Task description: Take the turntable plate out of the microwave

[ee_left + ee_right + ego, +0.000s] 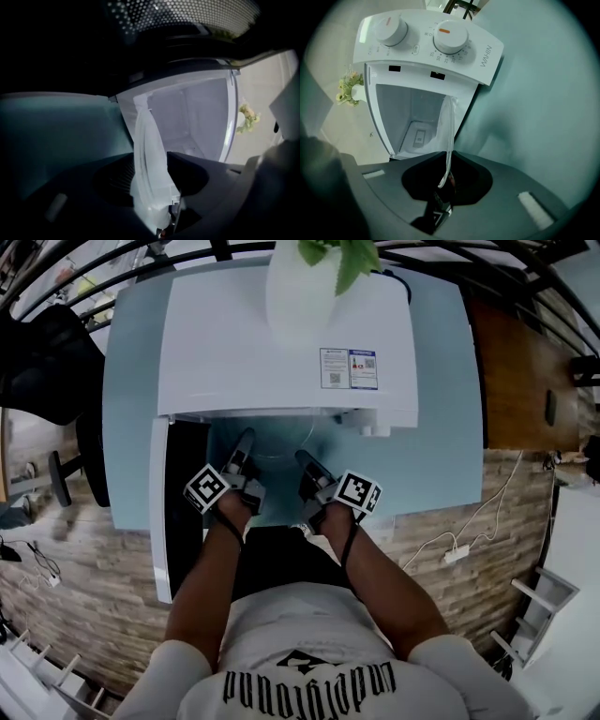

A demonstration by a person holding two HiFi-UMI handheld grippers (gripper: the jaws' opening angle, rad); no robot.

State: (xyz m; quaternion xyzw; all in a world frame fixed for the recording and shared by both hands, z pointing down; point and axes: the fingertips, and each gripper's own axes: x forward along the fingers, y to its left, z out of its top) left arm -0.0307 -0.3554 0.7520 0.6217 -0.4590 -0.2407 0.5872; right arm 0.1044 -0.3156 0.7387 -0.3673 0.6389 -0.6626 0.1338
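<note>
Head view hides what gripper views show: right tool (446, 172) pinches turntable plate (448, 124), left tool (151, 164) gapes around it.

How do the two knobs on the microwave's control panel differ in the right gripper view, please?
The left knob bears a faint reddish bar; the right knob a bolder orange one. The right knob is ringed by printed numbers, the left knob by small marks. Both are round and white.
</note>
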